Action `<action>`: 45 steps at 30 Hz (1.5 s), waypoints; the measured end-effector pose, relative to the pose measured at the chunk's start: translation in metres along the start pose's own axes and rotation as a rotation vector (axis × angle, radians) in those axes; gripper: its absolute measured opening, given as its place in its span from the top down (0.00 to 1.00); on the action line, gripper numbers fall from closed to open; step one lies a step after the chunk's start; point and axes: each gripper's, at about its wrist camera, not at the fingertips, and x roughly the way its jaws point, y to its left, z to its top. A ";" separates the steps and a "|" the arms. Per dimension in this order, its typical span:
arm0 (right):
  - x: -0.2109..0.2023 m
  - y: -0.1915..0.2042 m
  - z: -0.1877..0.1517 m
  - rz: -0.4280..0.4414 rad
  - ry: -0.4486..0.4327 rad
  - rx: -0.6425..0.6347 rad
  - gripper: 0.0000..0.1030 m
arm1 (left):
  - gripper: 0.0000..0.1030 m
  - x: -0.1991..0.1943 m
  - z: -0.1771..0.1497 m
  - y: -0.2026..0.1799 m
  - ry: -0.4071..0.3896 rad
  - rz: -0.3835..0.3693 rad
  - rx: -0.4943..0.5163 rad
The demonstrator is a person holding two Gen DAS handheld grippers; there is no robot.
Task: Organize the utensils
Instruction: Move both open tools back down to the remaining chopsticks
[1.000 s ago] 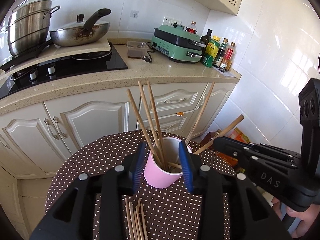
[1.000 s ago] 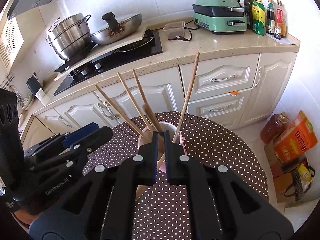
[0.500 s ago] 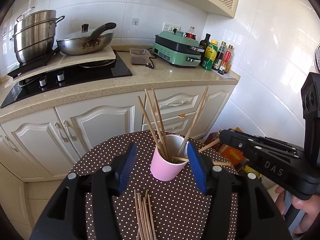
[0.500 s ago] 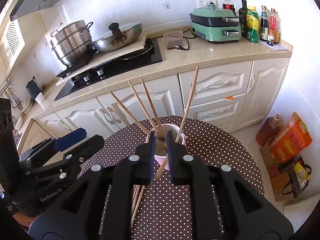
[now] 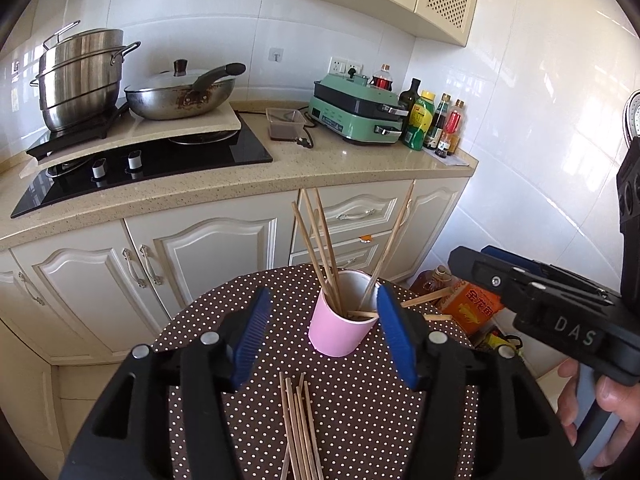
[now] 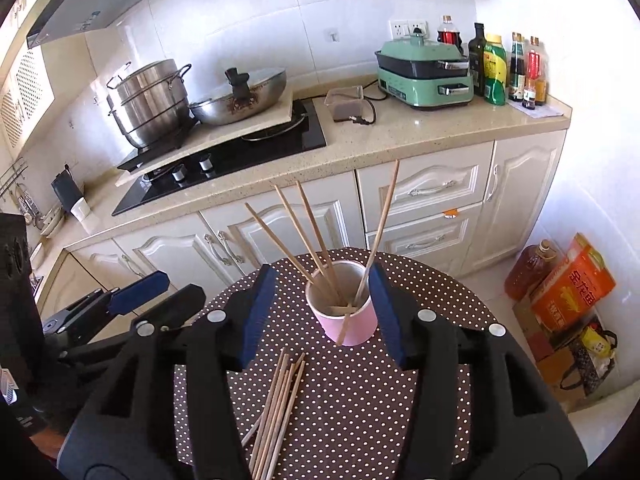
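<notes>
A pink cup (image 5: 340, 330) stands on a round brown polka-dot table (image 5: 224, 308) and holds several wooden chopsticks (image 5: 320, 240) leaning outward; one lies across its rim. More loose chopsticks (image 5: 298, 428) lie on the table near me. My left gripper (image 5: 320, 334) is open and empty, its blue pads either side of the cup, pulled back from it. In the right wrist view the cup (image 6: 347, 316) and loose chopsticks (image 6: 276, 412) show too. My right gripper (image 6: 320, 316) is open and empty, jaws wide around the cup without touching it.
Behind the table runs a kitchen counter (image 5: 240, 176) with a hob, a steel pot (image 5: 82, 76), a wok (image 5: 180, 96), a green cooker (image 5: 356, 116) and bottles (image 5: 436, 124). An oil bottle and an orange box (image 6: 572, 284) stand on the floor at right.
My right gripper has opened, letting go of the chopstick it held, which now rests in the cup. Both grippers have drawn back and up from the cup.
</notes>
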 end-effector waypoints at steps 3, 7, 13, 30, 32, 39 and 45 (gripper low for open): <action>-0.009 0.006 0.000 0.002 -0.014 0.000 0.52 | 0.46 -0.007 0.000 -0.001 -0.010 0.000 0.006; -0.020 0.014 -0.002 -0.001 -0.028 0.003 0.51 | 0.44 -0.017 -0.002 0.000 -0.021 0.001 0.011; -0.036 0.029 -0.011 -0.006 -0.043 -0.003 0.51 | 0.43 -0.029 -0.007 0.004 -0.029 0.009 0.021; -0.027 0.060 -0.060 0.014 0.054 -0.022 0.51 | 0.42 -0.030 -0.052 0.031 0.095 0.045 0.036; -0.023 0.060 -0.067 0.016 0.077 -0.018 0.51 | 0.42 -0.022 -0.060 0.035 0.143 0.052 0.034; -0.002 0.054 -0.092 0.024 0.167 -0.017 0.51 | 0.42 0.014 -0.097 0.043 0.291 0.072 0.042; 0.023 0.040 -0.115 0.020 0.262 0.001 0.51 | 0.42 0.047 -0.126 0.043 0.417 0.068 0.038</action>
